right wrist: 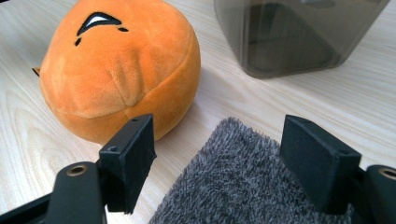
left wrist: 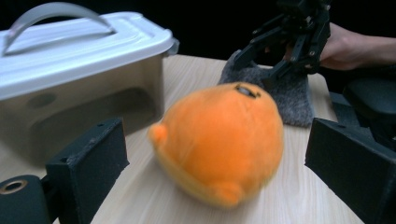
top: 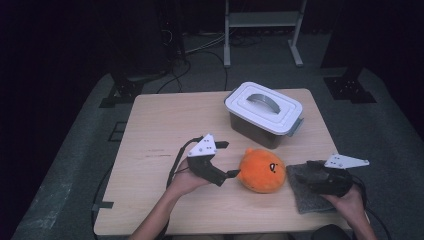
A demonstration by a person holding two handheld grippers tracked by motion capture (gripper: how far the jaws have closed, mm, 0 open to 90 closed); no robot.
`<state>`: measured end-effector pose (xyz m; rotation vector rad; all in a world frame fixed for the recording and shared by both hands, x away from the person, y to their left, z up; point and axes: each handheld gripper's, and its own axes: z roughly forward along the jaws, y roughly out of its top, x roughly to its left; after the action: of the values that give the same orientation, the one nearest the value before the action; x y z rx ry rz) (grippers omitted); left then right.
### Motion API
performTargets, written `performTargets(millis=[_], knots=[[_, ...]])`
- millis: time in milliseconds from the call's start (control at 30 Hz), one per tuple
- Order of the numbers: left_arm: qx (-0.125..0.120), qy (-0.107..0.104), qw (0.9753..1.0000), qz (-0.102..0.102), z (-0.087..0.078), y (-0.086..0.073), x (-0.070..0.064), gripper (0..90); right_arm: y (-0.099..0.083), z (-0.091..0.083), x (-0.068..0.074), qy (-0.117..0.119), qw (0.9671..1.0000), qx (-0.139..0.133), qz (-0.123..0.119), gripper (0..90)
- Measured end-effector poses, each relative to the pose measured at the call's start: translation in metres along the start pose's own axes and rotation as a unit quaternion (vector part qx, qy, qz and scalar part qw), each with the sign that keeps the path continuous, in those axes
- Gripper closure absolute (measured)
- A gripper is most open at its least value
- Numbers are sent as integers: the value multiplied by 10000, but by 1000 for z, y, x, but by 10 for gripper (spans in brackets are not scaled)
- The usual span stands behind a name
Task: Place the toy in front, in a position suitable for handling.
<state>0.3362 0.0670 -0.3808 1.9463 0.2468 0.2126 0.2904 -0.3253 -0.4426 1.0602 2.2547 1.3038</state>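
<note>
From the high view we see the orange plush toy [top: 262, 170] lying on the wooden bench [top: 160, 125], toward its near edge, with the lidded storage box [top: 263, 114] standing just behind it and a grey towel [top: 306, 189] just beside it on the right. Our left gripper [top: 226, 159] comes at the toy from the left, jaws spread, the nearer one about touching the plush. Our right gripper [top: 304, 172] sits over the towel.

In the left gripper view the plush toy [left wrist: 219, 140] lies between the two released jaws, neither yet pressing on it. The box [left wrist: 79, 74], lid on, stands to its left, and the right gripper [left wrist: 286, 49] hangs over the towel [left wrist: 289, 95] beyond.

In the right gripper view our jaws stand wide apart above the towel [right wrist: 238, 182], gripping nothing, with the plush toy [right wrist: 121, 70] just past the towel's edge and the box's smoky wall [right wrist: 289, 37] farther off.

We judge the step in hand to be taking hold of the toy with the left gripper. To do it well, we should centre the jaws on its widest part, push in deeper before closing, and squeeze gently, since soft plush can slip out.
</note>
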Motion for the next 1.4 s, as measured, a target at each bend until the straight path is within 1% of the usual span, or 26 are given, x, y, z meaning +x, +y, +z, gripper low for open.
performTargets(millis=[233,333,400,433,500,533,600,667,700,767,800,867,900,1000,1033,1067,1100,1133,1167,1267,1333,1400], knots=[[-18,-298,9996,-5,36,8,3,58,1,0,2,34,10000,-14,-68,251],[-38,-432,9990,-74,52,7,5,57,2,0,2,25,9999,3,-128,252],[-15,-489,9988,-78,62,6,5,58,2,0,2,45,9999,9,-151,252],[38,-522,9986,-74,70,5,5,59,3,0,3,49,9999,21,-159,252],[115,-579,9982,-55,78,3,4,72,3,1,4,63,9998,35,-200,252],[198,-603,9980,-50,83,1,5,87,3,1,4,70,9998,33,-204,252],[274,-626,9977,-42,89,-2,4,88,3,1,4,73,9997,28,-210,252],[347,-687,9970,-45,94,-5,5,126,3,0,4,76,9997,4,-233,252],[362,-673,9971,-60,96,-6,4,132,3,0,4,79,9997,-10,-220,252],[466,-623,9970,11,100,-9,3,160,3,-1,4,80,9998,-15,-206,252],[480,-600,9970,27,102,-11,2,173,3,-1,4,76,9998,-16,-203,252],[523,-504,9974,33,105,-13,1,228,3,-1,4,76,9998,-18,-207,252],[472,-471,9978,25,106,-14,0,240,3,-1,4,74,9997,-21,-231,252],[559,-293,9980,70,108,-15,-3,333,4,-1,5,68,9996,-34,-277,257],[619,-188,9979,101,108,-14,-4,371,4,-1,5,68,9996,-45,-277,257],[643,-161,9978,90,108,-14,-5,414,4,-1,5,66,9995,-50,-289,257],[652,-136,9977,88,108,-13,-6,438,4,-1,6,56,9995,-51,-293,257],[655,-68,9977,159,108,-13,-8,479,4,-1,6,52,9996,-51,-290,257],[650,-58,9977,173,107,-13,-9,522,4,-2,6,42,9996,-55,-280,257],[575,-9,9983,119,105,-14,-10,593,4,-3,5,17,9995,-91,-286,257],[556,-7,9984,84,101,-14,-8,622,3,-4,5,11,9995,-131,-270,257],[531,-34,9986,8,97,-12,-6,639,3,-4,4,2,9996,-132,-252,257]])
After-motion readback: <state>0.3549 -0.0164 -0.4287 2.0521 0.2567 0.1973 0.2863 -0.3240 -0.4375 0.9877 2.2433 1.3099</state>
